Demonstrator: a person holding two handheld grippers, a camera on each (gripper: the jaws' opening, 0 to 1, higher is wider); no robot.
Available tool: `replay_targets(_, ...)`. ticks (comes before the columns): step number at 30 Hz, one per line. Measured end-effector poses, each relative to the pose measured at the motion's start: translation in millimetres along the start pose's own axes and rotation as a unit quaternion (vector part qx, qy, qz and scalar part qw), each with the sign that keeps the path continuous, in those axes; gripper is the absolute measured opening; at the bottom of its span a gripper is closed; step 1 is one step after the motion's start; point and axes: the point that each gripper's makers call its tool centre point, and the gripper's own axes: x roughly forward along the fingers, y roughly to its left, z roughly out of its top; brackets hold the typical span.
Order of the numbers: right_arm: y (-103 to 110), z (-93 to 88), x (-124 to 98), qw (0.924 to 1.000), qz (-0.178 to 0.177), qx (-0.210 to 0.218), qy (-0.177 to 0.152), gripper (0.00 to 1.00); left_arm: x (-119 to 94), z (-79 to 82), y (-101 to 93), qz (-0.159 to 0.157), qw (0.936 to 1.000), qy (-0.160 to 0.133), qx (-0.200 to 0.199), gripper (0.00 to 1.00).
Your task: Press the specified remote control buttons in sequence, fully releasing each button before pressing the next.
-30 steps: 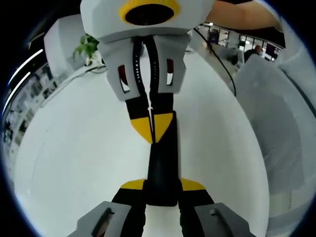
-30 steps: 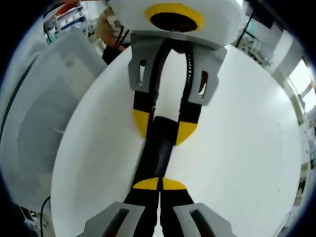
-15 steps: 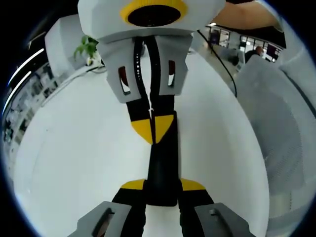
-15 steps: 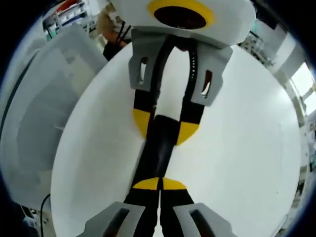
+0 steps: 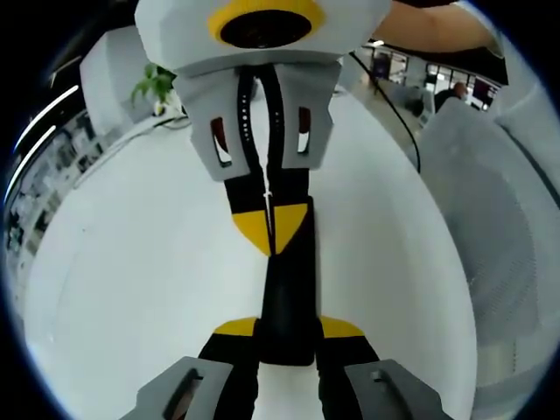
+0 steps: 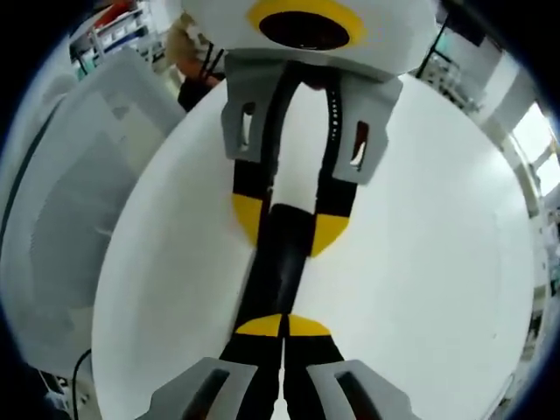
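A slim black remote (image 5: 289, 280) lies lengthwise over the white table (image 5: 131, 262). My left gripper (image 5: 287, 328) is shut on its near end, one yellow tip on each side. My right gripper (image 5: 269, 229) comes in from the top of the left gripper view, its yellow tips shut together and resting on the remote's far half. In the right gripper view, my right gripper (image 6: 283, 325) shows shut tips on top of the remote (image 6: 278, 271). Beyond it, the left gripper (image 6: 289, 223) clamps the remote's other end. The buttons are hidden.
A green plant (image 5: 156, 83) and a white box (image 5: 109, 70) stand at the table's far left. A black cable (image 5: 394, 114) runs along the right. A pale mesh panel (image 5: 499, 219) flanks the table, also seen as the panel (image 6: 70, 192). A person's arm (image 5: 429, 26) crosses the top.
The right gripper view wobbled a little; both grippers and the remote keep the same hold and position.
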Motion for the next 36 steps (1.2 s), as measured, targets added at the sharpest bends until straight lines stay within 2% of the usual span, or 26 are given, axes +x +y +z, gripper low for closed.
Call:
replay_targets(10, -0.9, 0.1, -1.1, 0.9997, -0.010, 0.006, -0.019, 0.00, 0.1, -0.1, 0.2, 0.000, 1.0000, -0.001, -0.002, 0.23)
replay_targets(23, -2.5, 0.2, -1.8, 0.9995, -0.026, -0.014, -0.013, 0.00, 0.2, 0.0, 0.2, -0.001, 1.0000, 0.006, 0.003, 0.23)
replay_targets(36, -4.2, 7.5, -17.0, 0.9985, -0.042, -0.002, -0.034, 0.00, 0.3, -0.3, 0.2, -0.002, 1.0000, 0.008, 0.003, 0.24)
